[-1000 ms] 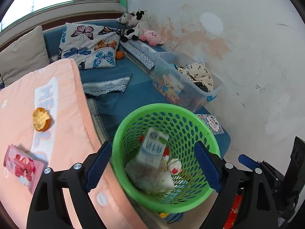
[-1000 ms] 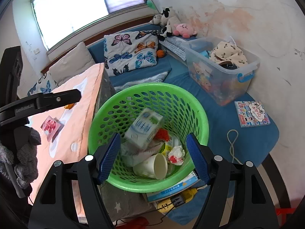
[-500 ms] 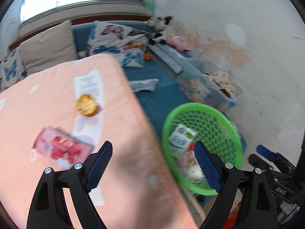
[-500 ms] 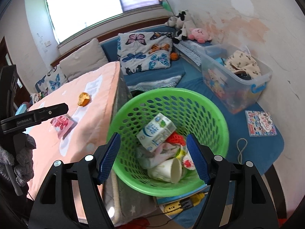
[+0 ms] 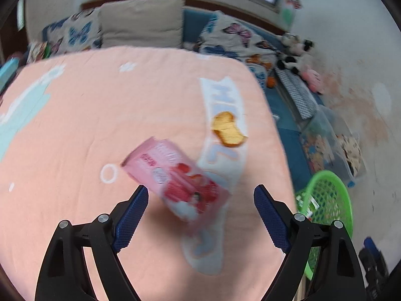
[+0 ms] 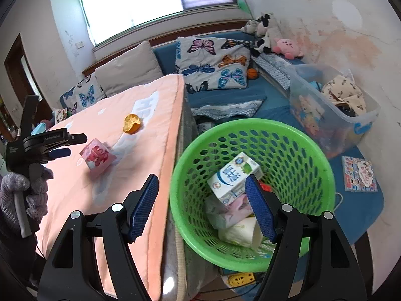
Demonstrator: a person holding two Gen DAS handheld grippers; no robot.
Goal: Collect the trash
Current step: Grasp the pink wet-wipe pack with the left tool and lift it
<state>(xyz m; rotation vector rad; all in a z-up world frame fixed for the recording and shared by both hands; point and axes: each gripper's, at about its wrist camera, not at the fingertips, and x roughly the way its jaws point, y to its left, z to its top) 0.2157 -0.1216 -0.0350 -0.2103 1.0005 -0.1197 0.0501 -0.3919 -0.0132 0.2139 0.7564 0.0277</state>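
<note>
A pink carton [image 5: 175, 180] lies on the peach blanket [image 5: 100, 125], just ahead of my open, empty left gripper [image 5: 200, 215]. It also shows in the right wrist view [image 6: 97, 156], with the left gripper [image 6: 62, 148] beside it. An orange peel [image 5: 228, 130] lies farther on the blanket, also seen from the right [image 6: 132, 123]. The green basket [image 6: 313, 155] on the floor holds a white milk carton [image 6: 231, 176], a paper cup [image 6: 244, 233] and other trash. My right gripper [image 6: 203, 208] is open and empty over the basket's near-left rim.
The basket [image 5: 325, 195] stands off the blanket's right edge. A clear storage bin [image 6: 333, 115] with clothes stands by the stained wall. Butterfly pillows [image 6: 213, 65] and plush toys [image 6: 270, 35] line the blue couch. A booklet [image 6: 359, 173] lies on the blue mat.
My left gripper has swung left from above the basket to over the blanket, and the pink carton now sits just ahead of its jaws. My right gripper has drifted left above the basket.
</note>
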